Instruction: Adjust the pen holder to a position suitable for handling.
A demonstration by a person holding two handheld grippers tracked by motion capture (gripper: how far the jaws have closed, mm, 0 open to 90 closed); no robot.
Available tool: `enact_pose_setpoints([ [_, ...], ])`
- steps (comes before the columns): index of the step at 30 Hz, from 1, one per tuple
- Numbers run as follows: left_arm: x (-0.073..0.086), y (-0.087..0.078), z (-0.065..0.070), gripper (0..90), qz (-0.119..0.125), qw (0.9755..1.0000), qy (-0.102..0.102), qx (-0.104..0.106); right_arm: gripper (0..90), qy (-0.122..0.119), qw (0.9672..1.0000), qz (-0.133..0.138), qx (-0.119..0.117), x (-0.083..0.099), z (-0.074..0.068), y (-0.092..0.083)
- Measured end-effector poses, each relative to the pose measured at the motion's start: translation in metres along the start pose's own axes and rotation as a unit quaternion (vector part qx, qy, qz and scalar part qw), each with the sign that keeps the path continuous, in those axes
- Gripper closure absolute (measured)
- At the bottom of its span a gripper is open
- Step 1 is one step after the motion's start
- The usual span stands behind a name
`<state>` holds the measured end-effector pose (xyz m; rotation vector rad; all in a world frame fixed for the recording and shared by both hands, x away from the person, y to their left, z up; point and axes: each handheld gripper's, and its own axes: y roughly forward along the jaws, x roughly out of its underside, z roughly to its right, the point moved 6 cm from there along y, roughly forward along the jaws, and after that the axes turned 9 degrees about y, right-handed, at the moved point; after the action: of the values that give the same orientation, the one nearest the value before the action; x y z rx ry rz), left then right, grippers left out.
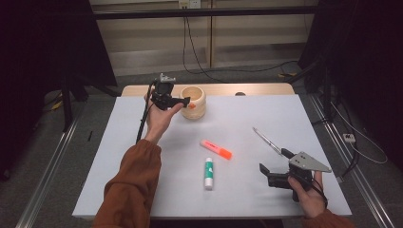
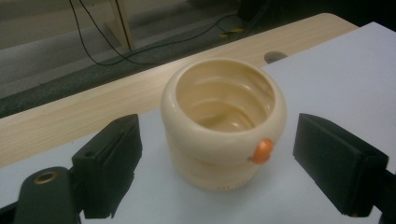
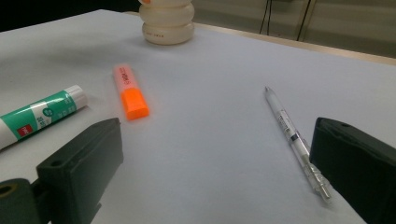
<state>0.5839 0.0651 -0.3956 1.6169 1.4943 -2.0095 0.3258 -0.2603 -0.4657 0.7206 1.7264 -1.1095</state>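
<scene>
We look at the cup (image 2: 223, 125), a cream, ribbed holder with an orange knob on its side. It stands in the upper middle of the high view, near the far edge of the table (image 1: 266, 114). It looks stiff and smooth, maybe ceramic or hard plastic, so we judge it can slip and may break if dropped. The left gripper (image 1: 172, 100) is close beside it, jaws apart on both sides, not touching. We would take it across the body, in a groove between the ribs. The right gripper (image 1: 275, 167) rests at lower right, jaws apart, empty, beside the pen (image 3: 293, 137).
</scene>
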Motion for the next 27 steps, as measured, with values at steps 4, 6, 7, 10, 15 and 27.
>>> enact_pose_setpoints([
  [4, 0.000, 0.017, -0.009, 16.5, -0.016, 0.9998, -0.015, 0.004, 2.3, 0.000, 1.0000, -0.001, 0.000, 0.000, 0.000, 0.000],
  [6, 0.000, 0.024, -0.012, 17.8, -0.020, 0.9996, -0.020, 0.001, 2.3, 0.001, 1.0000, -0.001, -0.001, 0.000, -0.001, -0.001],
  [7, 0.000, 0.027, -0.013, 18.1, -0.023, 0.9995, -0.022, 0.001, 2.4, 0.000, 1.0000, -0.001, 0.000, 0.000, 0.000, 0.000],
  [10, -0.002, 0.034, -0.015, 19.6, -0.040, 0.9990, -0.019, -0.009, 2.4, 0.002, 1.0000, -0.001, 0.000, 0.001, 0.000, 0.000],
  [15, -0.004, 0.047, -0.021, 22.6, -0.063, 0.9975, -0.024, -0.020, 2.4, 0.002, 1.0000, -0.002, -0.002, 0.001, 0.000, 0.000],
  [27, -0.001, 0.066, -0.025, 43.6, -0.089, 0.9954, -0.034, -0.010, 2.3, 0.002, 1.0000, -0.001, -0.003, 0.001, 0.000, -0.001],
])
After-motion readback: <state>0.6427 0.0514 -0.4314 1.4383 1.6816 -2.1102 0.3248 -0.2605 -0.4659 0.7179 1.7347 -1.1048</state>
